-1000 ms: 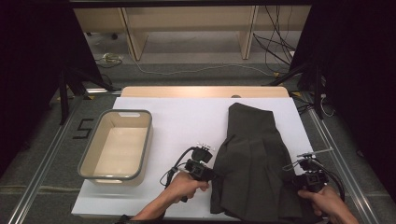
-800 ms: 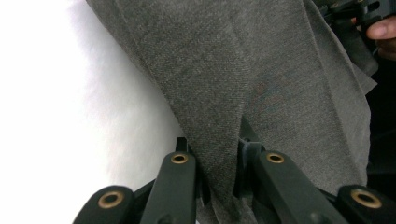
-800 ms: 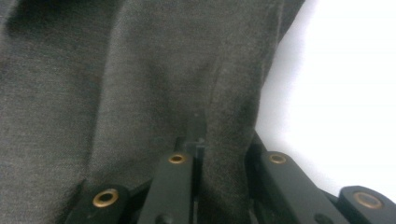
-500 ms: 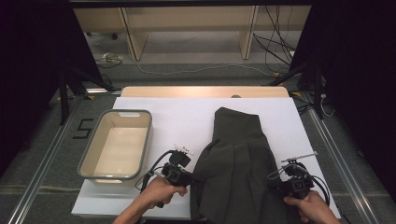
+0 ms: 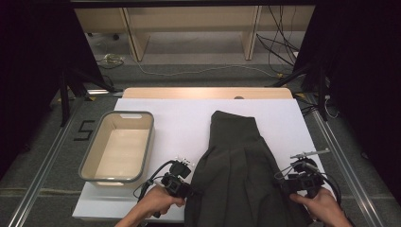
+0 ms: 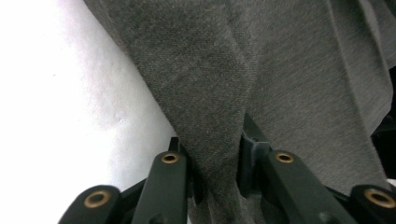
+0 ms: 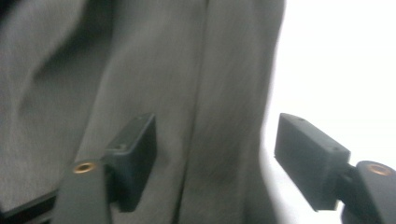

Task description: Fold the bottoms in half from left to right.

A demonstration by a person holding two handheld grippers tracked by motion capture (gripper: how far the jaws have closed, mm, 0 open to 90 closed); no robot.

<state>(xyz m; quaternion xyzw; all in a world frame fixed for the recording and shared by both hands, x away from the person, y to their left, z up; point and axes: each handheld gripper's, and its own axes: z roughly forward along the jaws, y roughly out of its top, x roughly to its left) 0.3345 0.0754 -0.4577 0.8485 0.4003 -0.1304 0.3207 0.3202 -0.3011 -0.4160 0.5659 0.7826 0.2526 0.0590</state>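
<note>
High view, cloth: we see a dark grey cloth (image 5: pixel 241 175) lying lengthwise on the white table (image 5: pixel 184 123), narrow at the far end and spreading wide towards the near edge, where it hangs over.
High view, tub: a beige tub (image 5: pixel 118 147) with a grey rim sits on the left part of the table, well apart from the cloth.
High view, left gripper: our left gripper (image 5: pixel 191 191) is at the cloth's left edge near the front of the table, held in the left hand (image 5: pixel 158 203).
High view, right gripper: our right gripper (image 5: pixel 283 185) is at the cloth's right edge, held in the right hand (image 5: pixel 321 205); its cable loops beside it.
Left gripper view, grip: we see a fold of the cloth (image 6: pixel 210 93) running down between the two black jaws, which sit close against it on both sides; they have just been easing apart a little, yet the fold is still pinched.
Left gripper view, surroundings: white table (image 6: pixel 60 93) to the left, more cloth to the right.
Right gripper view, grip: the jaws stand wide apart and have just been opening; the cloth's edge (image 7: pixel 224 116) lies between them, and neither pad presses on it.
Right gripper view, surroundings: cloth on the left, bright table (image 7: pixel 336 60) on the right.
</note>
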